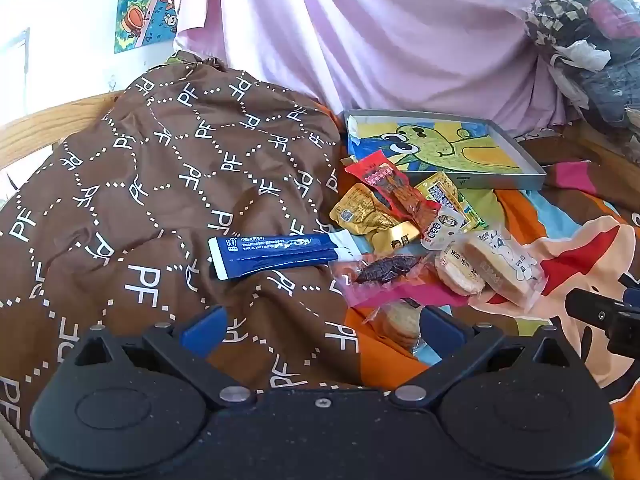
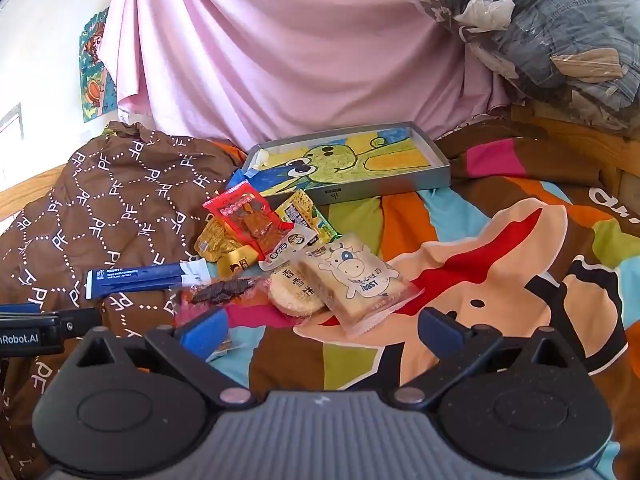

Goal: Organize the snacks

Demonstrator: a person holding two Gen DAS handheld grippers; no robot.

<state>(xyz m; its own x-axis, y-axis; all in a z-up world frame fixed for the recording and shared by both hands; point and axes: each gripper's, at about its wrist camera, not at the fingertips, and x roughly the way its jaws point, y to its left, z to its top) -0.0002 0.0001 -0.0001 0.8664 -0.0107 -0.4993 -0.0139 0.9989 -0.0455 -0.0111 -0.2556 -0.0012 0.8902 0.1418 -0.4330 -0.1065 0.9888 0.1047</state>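
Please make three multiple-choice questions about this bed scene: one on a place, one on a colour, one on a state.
1. Where does the long blue sachet lie?
A. in the tray
B. on the brown quilt
C. on the toast packet

2. What colour is the packet on top of the snack pile?
A. red
B. green
C. white

3. How is the tray now?
A. full of snacks
B. holding no snacks
C. upside down

Answers: 1 B, it rests on the quilt's PF pattern. 2 A, the red packet lies uppermost. 3 B, only its cartoon bottom shows.
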